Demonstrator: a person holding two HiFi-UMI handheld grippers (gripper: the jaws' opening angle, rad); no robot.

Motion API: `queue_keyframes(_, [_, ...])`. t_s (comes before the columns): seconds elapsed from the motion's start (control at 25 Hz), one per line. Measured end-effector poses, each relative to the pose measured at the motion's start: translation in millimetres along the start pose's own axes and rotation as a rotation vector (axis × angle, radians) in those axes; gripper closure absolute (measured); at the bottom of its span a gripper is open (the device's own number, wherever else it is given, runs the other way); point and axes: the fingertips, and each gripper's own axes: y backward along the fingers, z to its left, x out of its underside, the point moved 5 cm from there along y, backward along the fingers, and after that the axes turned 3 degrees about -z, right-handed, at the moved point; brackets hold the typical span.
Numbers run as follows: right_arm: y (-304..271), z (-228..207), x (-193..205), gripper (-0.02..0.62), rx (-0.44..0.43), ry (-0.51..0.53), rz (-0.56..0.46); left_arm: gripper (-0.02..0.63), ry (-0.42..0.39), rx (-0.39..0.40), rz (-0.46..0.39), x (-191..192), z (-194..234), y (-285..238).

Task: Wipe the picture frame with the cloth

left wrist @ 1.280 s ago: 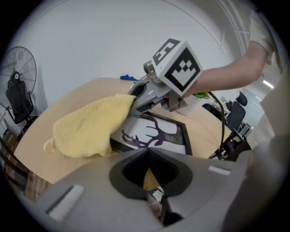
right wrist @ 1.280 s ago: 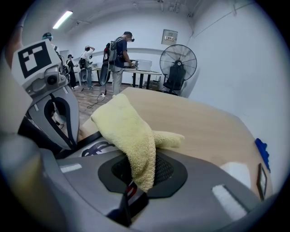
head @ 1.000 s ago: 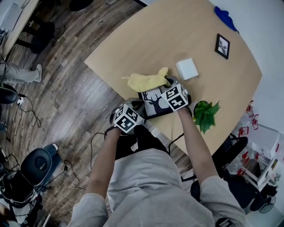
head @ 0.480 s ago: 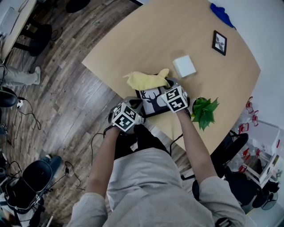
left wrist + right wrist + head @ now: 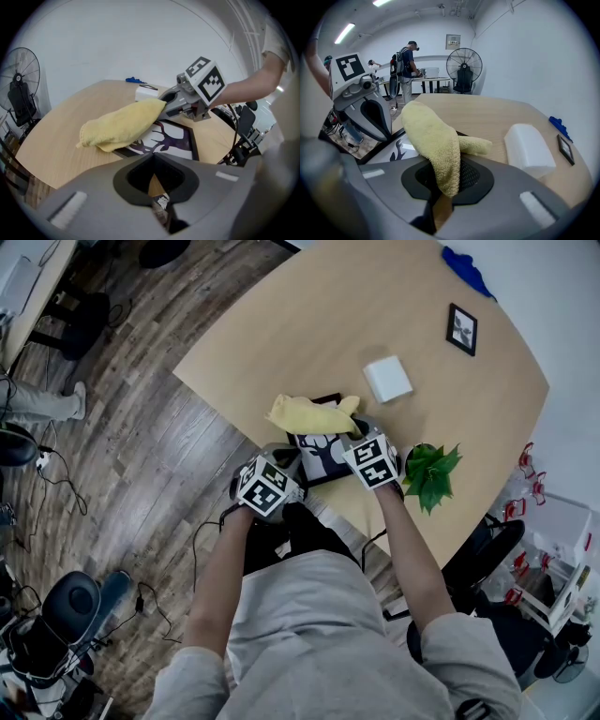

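While the right gripper pinches one end of the yellow terry cloth, the rest drapes over the upper-left part of the picture frame, centre of head view, near the table edge. Frame look: black border, white print, dark deer silhouette, lying flat. Left gripper jaws are pressed onto the frame's near edge. Markings: black-and-white square codes on both gripper cubes. Print in small frame, upper right, too small to read.
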Motion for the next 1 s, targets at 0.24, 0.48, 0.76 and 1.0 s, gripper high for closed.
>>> queue_keyframes(0.24, [5.4, 13.0, 11.6, 0.551, 0.008, 0.016, 0.004, 0.554, -0.005, -0.003, 0.001, 0.2, -0.6, 0.6])
queue_keyframes(0.48, [1.3, 18.9, 10.4, 0.551, 0.007, 0.025, 0.015, 0.554, -0.023, -0.019, -0.002, 0.5, -1.9, 0.3])
queue_keyframes(0.76, [-4.4, 26.4, 6.7, 0.551, -0.016, 0.033, 0.067, 0.554, -0.004, -0.016, -0.021, 1.0, -0.6, 1.4])
queue_keyframes(1.0, [-6.0, 23.4, 1.2, 0.551, -0.094, -0.016, 0.038, 0.554, -0.001, -0.015, -0.037, 0.1, 0.7, 2.6])
